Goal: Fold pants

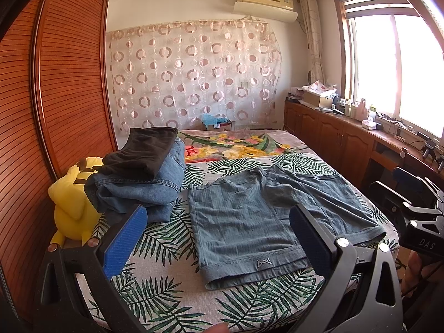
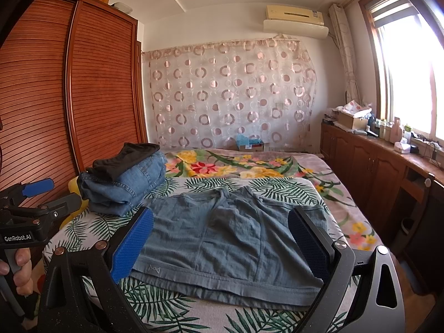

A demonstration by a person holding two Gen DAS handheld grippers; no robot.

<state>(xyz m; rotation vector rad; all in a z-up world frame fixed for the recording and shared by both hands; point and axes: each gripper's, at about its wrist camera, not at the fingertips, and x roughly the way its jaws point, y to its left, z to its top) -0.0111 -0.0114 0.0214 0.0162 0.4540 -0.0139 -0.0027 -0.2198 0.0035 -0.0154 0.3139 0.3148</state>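
A pair of grey-blue shorts (image 1: 249,216) lies spread flat on the leaf-print bed cover, leg hems toward me, waist away. The same shorts (image 2: 227,238) fill the middle of the right wrist view. My left gripper (image 1: 219,236) hovers open above the near left leg hem, nothing between its blue pads. My right gripper (image 2: 222,244) is open too, above the hem edge, holding nothing. In the left wrist view the right gripper (image 1: 416,211) shows at the right edge. In the right wrist view the left gripper (image 2: 41,194) shows at the left, held by a hand (image 2: 19,266).
A stack of folded jeans (image 1: 144,183) topped by a black garment (image 1: 141,149) sits on the bed's left side, next to a yellow plush toy (image 1: 72,202). A wooden wardrobe (image 1: 55,97) stands left. A floral blanket (image 1: 244,144) covers the far bed. A cluttered wooden counter (image 1: 347,122) runs along the right.
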